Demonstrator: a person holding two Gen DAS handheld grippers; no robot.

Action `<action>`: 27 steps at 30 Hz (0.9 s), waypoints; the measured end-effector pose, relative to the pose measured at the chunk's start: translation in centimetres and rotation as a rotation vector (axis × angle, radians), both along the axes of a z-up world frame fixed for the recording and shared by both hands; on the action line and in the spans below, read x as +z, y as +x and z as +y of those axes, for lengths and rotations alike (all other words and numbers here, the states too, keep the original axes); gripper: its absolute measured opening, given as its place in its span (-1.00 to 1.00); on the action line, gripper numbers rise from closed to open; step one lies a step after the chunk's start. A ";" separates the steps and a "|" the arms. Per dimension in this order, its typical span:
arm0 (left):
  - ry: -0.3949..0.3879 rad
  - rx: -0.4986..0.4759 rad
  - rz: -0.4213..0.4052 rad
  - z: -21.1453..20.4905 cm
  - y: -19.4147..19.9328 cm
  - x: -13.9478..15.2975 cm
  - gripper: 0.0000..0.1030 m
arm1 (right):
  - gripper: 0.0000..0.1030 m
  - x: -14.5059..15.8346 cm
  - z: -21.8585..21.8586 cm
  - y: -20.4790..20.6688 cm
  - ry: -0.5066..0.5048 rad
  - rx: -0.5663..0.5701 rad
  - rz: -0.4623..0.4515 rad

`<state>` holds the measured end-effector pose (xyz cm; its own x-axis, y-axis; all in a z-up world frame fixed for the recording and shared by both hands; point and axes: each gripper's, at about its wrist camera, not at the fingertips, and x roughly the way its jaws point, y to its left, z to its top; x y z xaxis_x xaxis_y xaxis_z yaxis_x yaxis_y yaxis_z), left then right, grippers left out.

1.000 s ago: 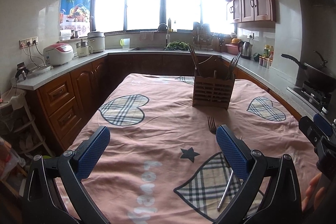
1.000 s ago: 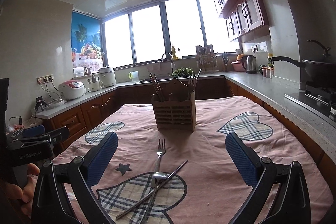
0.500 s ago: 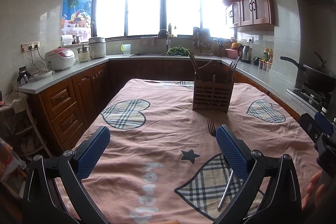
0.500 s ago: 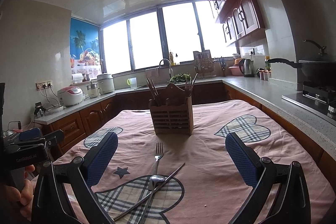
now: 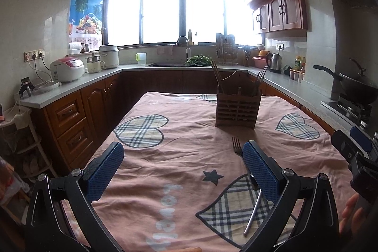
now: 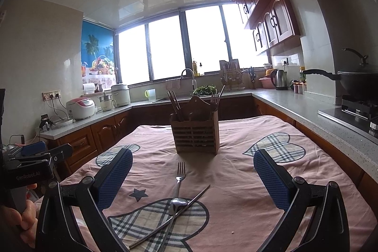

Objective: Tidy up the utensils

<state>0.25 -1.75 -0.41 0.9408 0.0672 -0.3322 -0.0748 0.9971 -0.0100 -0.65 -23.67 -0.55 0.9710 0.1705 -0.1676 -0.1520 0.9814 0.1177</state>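
A wooden slatted utensil holder stands on the pink tablecloth, with chopsticks and a fork inside; it also shows in the left wrist view. In front of it lie a metal fork, a spoon and a metal chopstick, crossed on a plaid heart. The fork and chopstick are partly hidden behind my left gripper's right finger. My right gripper is open and empty above the utensils. My left gripper is open and empty, left of them.
Kitchen counters wrap around the table on three sides. A wok sits on a stove at the right. A rice cooker and pots stand on the left counter. A kettle is at the back right.
Both views have tilted upward a little, showing more ceiling. The utensils and holder have not moved. Both grippers stay open.
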 end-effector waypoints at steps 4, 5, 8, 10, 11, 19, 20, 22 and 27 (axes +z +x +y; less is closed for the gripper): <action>0.003 -0.001 0.000 0.0 -0.1 0.0 1.00 | 1.00 0.0 -0.1 0.1 0.000 0.002 0.002; 0.002 -0.001 -0.001 0.0 -0.1 0.0 1.00 | 1.00 0.0 -0.1 0.0 0.000 0.002 0.000; 0.001 -0.001 -0.001 0.0 -0.1 0.0 1.00 | 1.00 0.1 0.0 0.0 0.000 0.004 -0.004; 0.001 -0.001 -0.001 -0.1 -0.1 0.0 1.00 | 1.00 0.1 0.1 0.0 -0.001 0.005 -0.005; 0.001 0.001 -0.001 -0.1 -0.1 0.0 1.00 | 1.00 0.1 0.1 0.0 0.000 0.006 -0.005; 0.004 -0.004 0.000 -0.1 -0.1 0.1 1.00 | 1.00 0.1 0.2 0.0 0.001 0.009 -0.006; 0.005 -0.005 0.000 -0.2 -0.1 0.2 1.00 | 1.00 0.1 0.2 0.0 0.001 0.009 -0.007; 0.002 -0.008 0.001 -0.2 -0.2 0.2 1.00 | 1.00 0.1 0.2 0.0 0.001 0.011 -0.008; 0.005 -0.010 0.001 -0.2 -0.1 0.2 1.00 | 1.00 0.2 0.4 0.0 0.000 0.012 -0.011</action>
